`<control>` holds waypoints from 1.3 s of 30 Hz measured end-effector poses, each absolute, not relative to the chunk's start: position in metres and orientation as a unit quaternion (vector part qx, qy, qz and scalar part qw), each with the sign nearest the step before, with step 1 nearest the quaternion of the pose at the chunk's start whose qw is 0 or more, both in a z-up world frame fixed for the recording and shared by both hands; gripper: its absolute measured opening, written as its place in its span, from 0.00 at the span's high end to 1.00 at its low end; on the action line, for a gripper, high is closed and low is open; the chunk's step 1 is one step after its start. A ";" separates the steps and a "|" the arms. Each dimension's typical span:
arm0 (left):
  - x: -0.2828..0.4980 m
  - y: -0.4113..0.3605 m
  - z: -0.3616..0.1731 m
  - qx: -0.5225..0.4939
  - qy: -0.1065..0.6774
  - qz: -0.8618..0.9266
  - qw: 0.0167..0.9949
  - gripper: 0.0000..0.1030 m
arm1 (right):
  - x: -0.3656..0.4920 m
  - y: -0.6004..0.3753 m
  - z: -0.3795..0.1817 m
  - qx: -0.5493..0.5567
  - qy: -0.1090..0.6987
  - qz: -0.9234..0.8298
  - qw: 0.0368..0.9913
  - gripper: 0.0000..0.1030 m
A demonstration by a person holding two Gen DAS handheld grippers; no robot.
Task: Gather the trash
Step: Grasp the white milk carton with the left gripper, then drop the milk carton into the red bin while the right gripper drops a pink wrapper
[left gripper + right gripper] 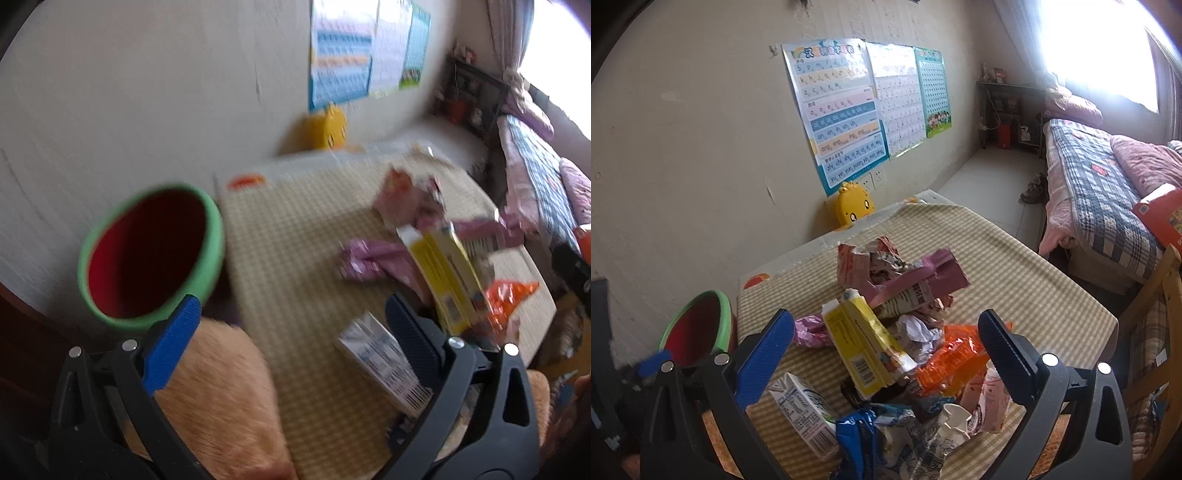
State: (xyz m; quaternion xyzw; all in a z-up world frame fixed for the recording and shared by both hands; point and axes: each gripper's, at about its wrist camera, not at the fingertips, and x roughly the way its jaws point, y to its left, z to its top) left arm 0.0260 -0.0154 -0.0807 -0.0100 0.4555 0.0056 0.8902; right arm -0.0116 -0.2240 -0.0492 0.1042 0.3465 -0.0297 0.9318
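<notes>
A pile of trash lies on the checked table (1015, 266): a yellow carton (866, 350), an orange wrapper (955, 360), a purple wrapper (916, 282), a white milk carton (803, 415) and a blue wrapper (858, 434). A green bin with a red inside (151, 254) stands left of the table; it also shows in the right wrist view (698, 326). My left gripper (293, 308) is open and empty, between the bin and the pile. My right gripper (886, 325) is open and empty, above the pile. The left wrist view is blurred.
A yellow duck stool (854, 206) stands behind the table by the wall with posters (842, 110). A bed (1108, 184) runs along the right. A wooden chair (1152, 306) is at the table's right. A fuzzy orange cushion (218, 387) lies below my left gripper.
</notes>
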 end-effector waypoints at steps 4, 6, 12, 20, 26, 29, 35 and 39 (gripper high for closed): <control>0.032 -0.042 -0.109 0.002 0.496 -0.028 0.868 0.05 | -0.010 -0.235 -0.057 0.116 0.354 -0.033 0.927 0.07; 0.034 -0.056 -0.119 0.012 0.504 -0.035 0.863 0.07 | -0.010 -0.238 -0.061 0.120 0.361 -0.031 0.924 0.07; 0.041 -0.079 -0.154 0.027 0.563 -0.052 0.825 0.14 | -0.009 -0.247 -0.072 0.122 0.373 -0.026 0.919 0.07; 0.039 -0.063 -0.172 -0.038 0.597 -0.080 0.797 0.43 | 0.004 -0.238 -0.094 0.113 0.417 0.011 0.902 0.07; 0.030 -0.042 -0.150 -0.060 0.574 -0.088 0.812 0.58 | 0.021 -0.239 -0.092 0.104 0.412 0.022 0.905 0.07; 0.027 -0.025 -0.129 -0.061 0.543 -0.071 0.834 0.58 | 0.039 -0.266 -0.091 0.160 0.401 0.000 0.902 0.07; 0.031 -0.007 -0.096 -0.033 0.488 -0.042 0.871 0.58 | 0.081 -0.293 -0.099 0.179 0.413 -0.037 0.892 0.07; 0.033 -0.008 -0.085 -0.021 0.468 -0.036 0.883 0.58 | 0.097 -0.291 -0.110 0.171 0.433 -0.019 0.885 0.53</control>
